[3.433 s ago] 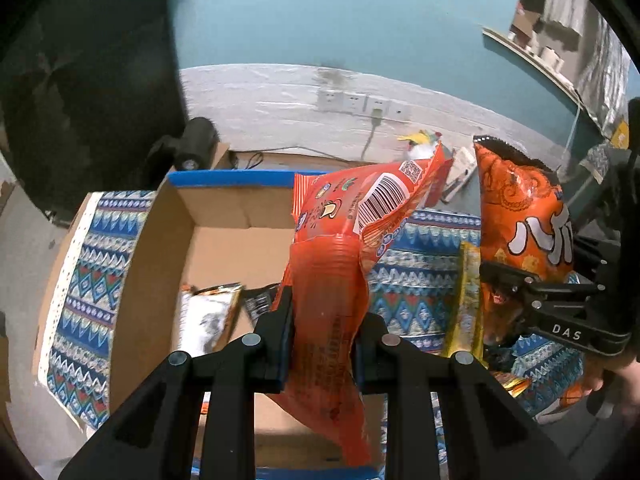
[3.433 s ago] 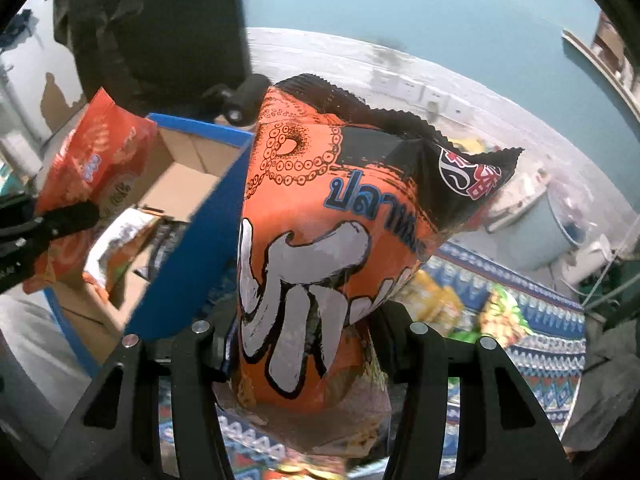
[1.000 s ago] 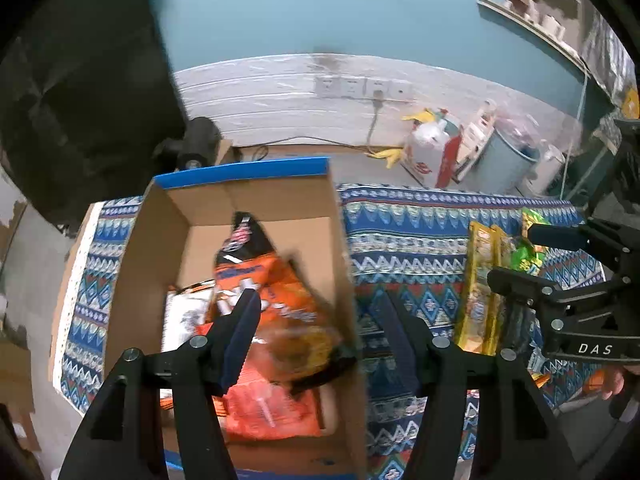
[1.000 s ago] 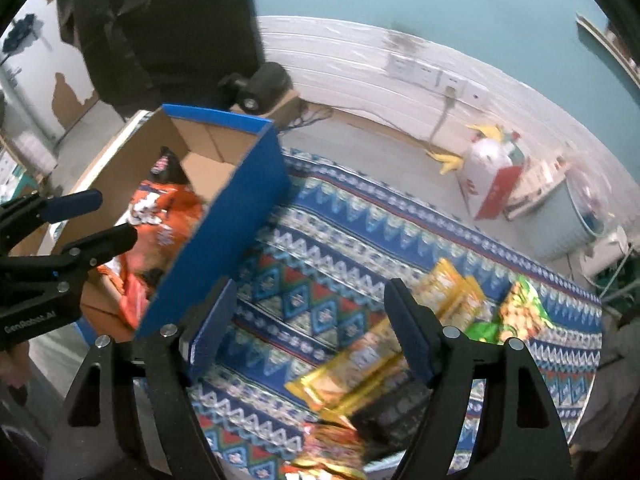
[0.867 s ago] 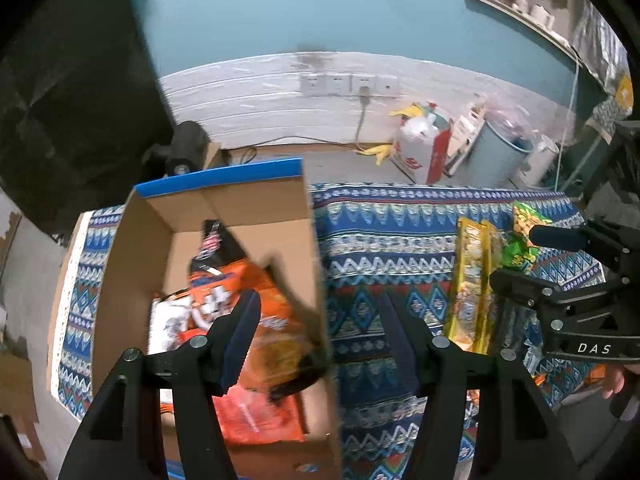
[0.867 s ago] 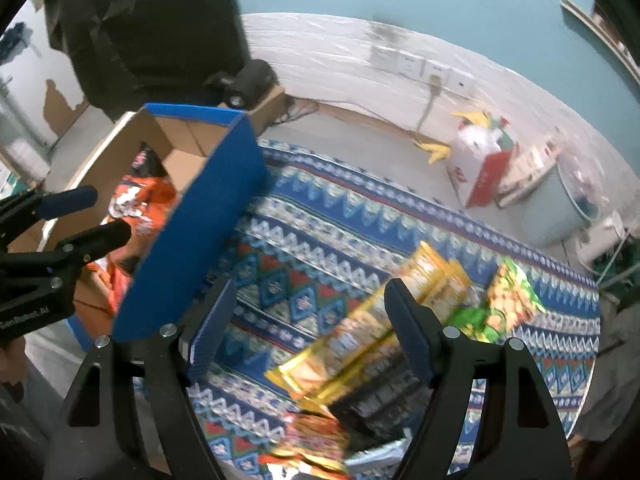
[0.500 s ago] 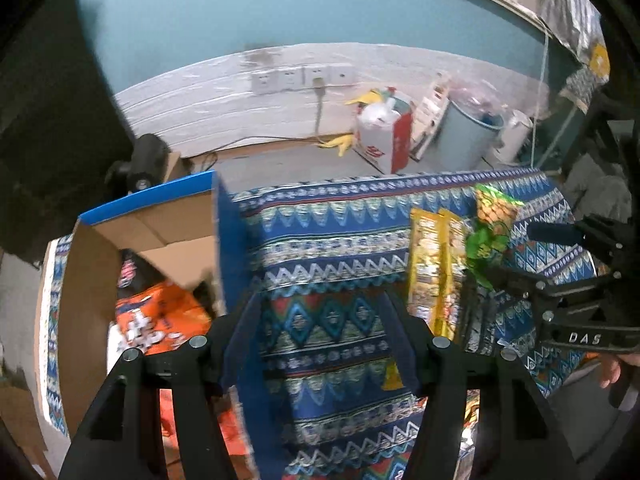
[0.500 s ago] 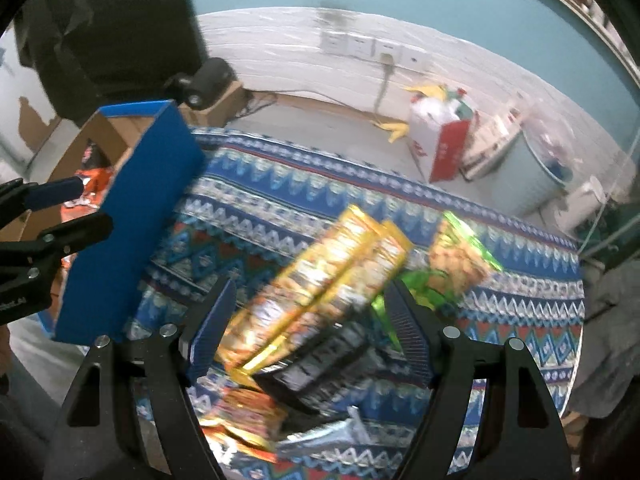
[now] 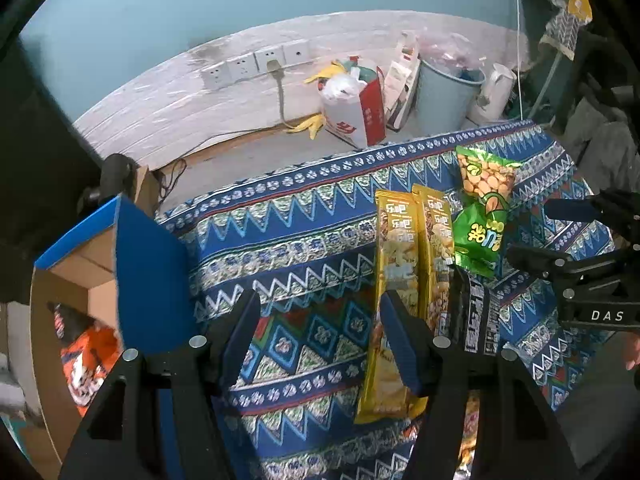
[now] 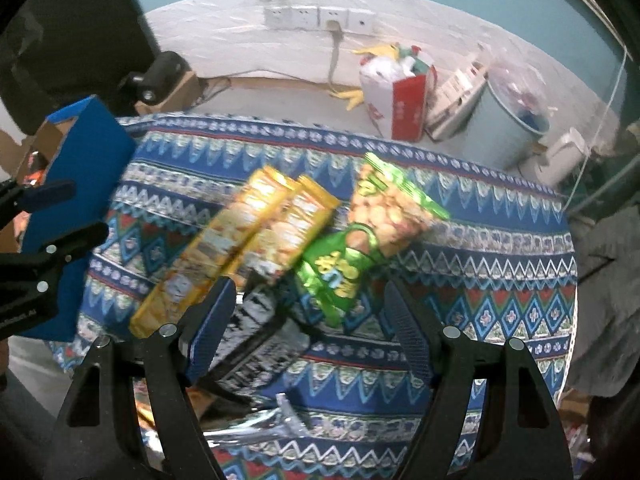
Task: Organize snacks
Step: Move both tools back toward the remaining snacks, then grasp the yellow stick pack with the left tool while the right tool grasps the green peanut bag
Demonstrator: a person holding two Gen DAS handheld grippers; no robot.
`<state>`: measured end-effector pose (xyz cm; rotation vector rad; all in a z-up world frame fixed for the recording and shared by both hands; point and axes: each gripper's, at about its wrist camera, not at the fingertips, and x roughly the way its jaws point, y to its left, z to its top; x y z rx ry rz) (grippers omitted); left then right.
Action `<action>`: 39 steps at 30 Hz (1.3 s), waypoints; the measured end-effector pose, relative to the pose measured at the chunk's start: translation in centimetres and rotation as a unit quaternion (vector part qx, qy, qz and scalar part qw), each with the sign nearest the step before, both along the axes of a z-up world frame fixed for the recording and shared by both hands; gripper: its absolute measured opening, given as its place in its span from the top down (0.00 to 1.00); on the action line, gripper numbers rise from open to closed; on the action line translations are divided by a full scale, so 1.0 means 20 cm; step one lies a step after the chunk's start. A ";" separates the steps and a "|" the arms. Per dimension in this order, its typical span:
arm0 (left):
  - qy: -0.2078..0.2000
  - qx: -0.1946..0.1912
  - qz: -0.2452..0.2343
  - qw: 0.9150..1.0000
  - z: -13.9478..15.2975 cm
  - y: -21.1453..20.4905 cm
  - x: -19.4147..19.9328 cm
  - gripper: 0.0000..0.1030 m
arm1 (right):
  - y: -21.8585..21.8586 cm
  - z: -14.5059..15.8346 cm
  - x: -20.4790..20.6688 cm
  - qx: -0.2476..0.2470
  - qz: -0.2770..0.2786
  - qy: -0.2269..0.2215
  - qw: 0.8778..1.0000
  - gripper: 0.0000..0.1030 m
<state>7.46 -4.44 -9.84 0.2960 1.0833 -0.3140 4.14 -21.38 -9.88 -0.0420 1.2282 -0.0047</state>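
**Both hand-held grippers empty over the snack pile**

Teal wall, white skirting with sockets, bin and red-white bag on the floor behind. Patterned blue cloth covers the table (image 9: pixel 304 216). Cardboard box with blue outside (image 9: pixel 148 276) sits at the table's left end; an orange snack bag (image 9: pixel 90 356) lies inside it.

Snacks left to sort lie in a cluster on the cloth, right of the box and well apart from it: two long yellow packs (image 9: pixel 412 264) side by side, a green peanut bag (image 9: pixel 482 208) just beside them, a black-and-white printed pack (image 9: pixel 478 320) tucked against the yellow ones. More wrappers, orange and silvery, sit at the near edge, too blurred to name.

Handling, judged: all are light foil or film bags, soft, crinkly, slippery. Contents are likely brittle, so a hard squeeze on the belly could crush them. Best hold is the flat sealed end or a long edge. Long yellow packs will droop if pinched at one tip; nearer mid-length looks safer.

Left hand-held gripper (image 9: pixel 318 332) points steeply down at bare cloth beside the nearer yellow pack, jaws moderately apart, nothing between them. Right hand-held gripper (image 10: pixel 308 320) also points steeply down, jaws wide, empty, above the black pack and the green bag's lower end. No contact visible.
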 end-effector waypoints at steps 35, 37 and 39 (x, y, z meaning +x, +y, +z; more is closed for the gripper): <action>0.106 -0.037 -0.026 0.993 -0.35 -0.22 0.19 0.38 | -0.22 -0.37 0.24 0.006 -0.024 0.052 0.998 0.66; 0.109 -0.032 -0.036 0.993 -0.36 -0.26 0.17 0.37 | -0.19 -0.35 0.22 -0.023 -0.007 0.059 0.998 0.66; 0.105 -0.020 -0.040 0.993 -0.37 -0.29 0.16 0.35 | -0.18 -0.34 0.18 -0.047 0.005 0.066 0.997 0.66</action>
